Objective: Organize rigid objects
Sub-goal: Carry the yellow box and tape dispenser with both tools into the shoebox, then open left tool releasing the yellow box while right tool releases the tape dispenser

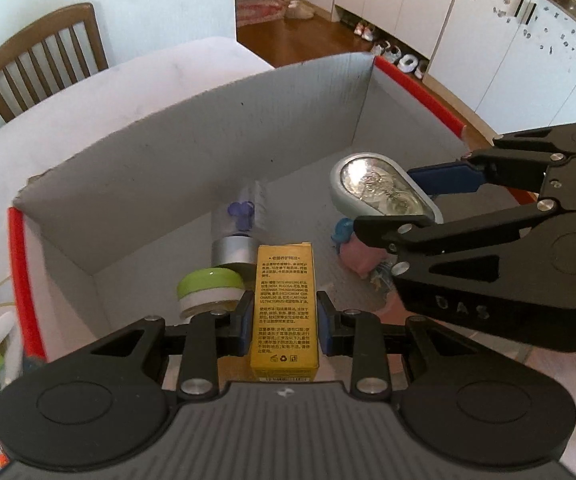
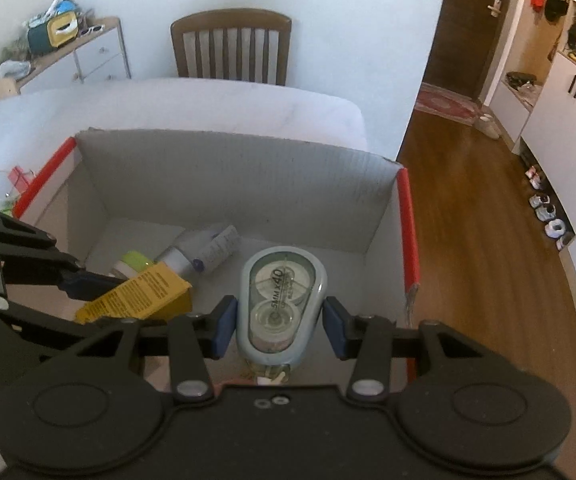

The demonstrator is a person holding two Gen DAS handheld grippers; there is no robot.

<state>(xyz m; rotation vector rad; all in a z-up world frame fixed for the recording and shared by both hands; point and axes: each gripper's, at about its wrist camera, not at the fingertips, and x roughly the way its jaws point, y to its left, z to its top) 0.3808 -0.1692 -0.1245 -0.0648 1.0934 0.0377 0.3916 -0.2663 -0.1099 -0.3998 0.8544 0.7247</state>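
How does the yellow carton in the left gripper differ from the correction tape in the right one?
Shape: the yellow carton is a straight-edged rectangular box, while the correction tape is a rounded, pear-shaped case. Surface: the carton is opaque and covered in printed text; the tape has a clear window showing two reels. Colour: the carton is yellow, the tape pale blue-grey. Both are gripped across their sides, by the left gripper and the right gripper, over the open cardboard box.
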